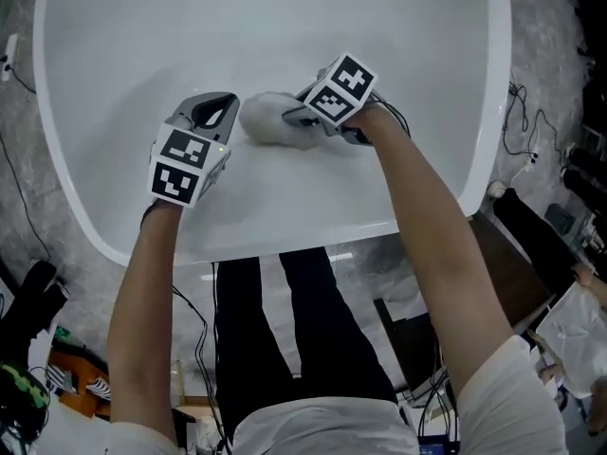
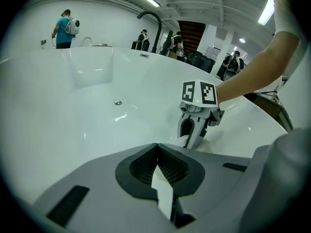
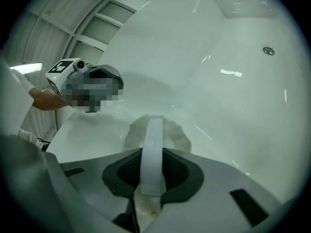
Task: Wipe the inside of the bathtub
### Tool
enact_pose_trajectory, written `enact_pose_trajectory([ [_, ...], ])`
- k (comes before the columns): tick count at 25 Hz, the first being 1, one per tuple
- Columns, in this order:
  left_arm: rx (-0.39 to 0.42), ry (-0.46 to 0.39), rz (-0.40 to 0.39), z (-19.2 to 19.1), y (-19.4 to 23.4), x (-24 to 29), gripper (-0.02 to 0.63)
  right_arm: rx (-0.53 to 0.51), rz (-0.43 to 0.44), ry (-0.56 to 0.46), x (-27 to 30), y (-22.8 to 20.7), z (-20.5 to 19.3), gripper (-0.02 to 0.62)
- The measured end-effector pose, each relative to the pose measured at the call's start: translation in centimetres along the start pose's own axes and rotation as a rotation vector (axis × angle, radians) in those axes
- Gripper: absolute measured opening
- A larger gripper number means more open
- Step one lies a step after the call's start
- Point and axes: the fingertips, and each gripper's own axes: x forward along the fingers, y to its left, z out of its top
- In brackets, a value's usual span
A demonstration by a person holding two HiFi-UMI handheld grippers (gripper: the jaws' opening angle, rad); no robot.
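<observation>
Right hand-held gripper [image 1: 300, 115]: jaws clamped on grey cloth [image 1: 266, 119], seemingly a wadded rag, pressed against bathtub [image 1: 123, 74] inner wall, directly ahead of its jaws. Left hand-held gripper [image 1: 215, 114]: jaws together, empty, just beside the cloth.

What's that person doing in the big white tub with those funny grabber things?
A person is leaning over a white bathtub with a grabber in each hand. The right gripper is pinching a pale cloth and holding it against the inside of the tub to wipe it. The left gripper is shut with nothing in it and sits just beside the cloth, not helping right now.
</observation>
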Motion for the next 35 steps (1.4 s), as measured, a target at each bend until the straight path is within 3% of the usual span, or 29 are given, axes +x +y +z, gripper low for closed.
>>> enact_pose_trajectory([
  [14, -0.022, 0.019, 0.014, -1.7, 1.4, 1.6, 0.011, 0.041, -0.061, 0.007, 3.5, -4.1, 1.8, 0.094],
  [21, -0.028, 0.022, 0.008, -3.3, 2.6, 0.6, 0.011, 0.078, -0.145, 0.028, 5.6, -4.8, 3.4, 0.094],
  [28, -0.026, 0.044, -0.008, -2.4, 1.4, 3.2, 0.011, 0.15, -0.218, 0.067, 3.5, -9.0, 0.4, 0.094],
  [35, -0.032, 0.037, -0.041, -1.7, 0.3, 4.0, 0.011, 0.238, -0.259, 0.099, 1.4, -10.3, -2.0, 0.094],
])
